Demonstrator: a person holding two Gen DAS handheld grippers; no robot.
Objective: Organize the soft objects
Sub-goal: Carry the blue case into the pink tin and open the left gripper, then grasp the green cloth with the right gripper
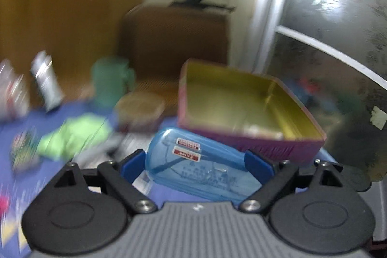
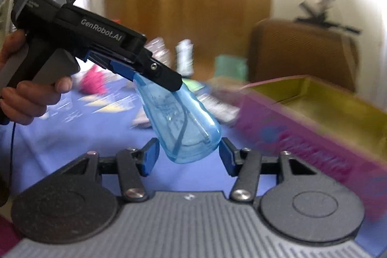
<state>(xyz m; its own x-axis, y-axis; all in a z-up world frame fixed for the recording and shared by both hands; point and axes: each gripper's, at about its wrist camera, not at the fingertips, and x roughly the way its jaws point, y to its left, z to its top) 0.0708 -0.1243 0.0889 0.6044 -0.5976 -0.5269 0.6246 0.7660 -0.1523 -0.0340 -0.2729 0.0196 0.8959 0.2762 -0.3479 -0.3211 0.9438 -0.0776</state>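
My left gripper is shut on a clear blue plastic case with red stickers and holds it above the blue tablecloth, just in front of an open pink tin with a gold inside. In the right wrist view the left gripper holds the blue case tilted downward. My right gripper is open; its blue pads flank the case's lower end, and whether they touch it I cannot tell. A green cloth lies left on the table.
A round wooden-lidded container, a green mug and a white tube stand behind the cloth. A pink fluffy thing lies at the far left. The pink tin sits at right. A glass door stands right.
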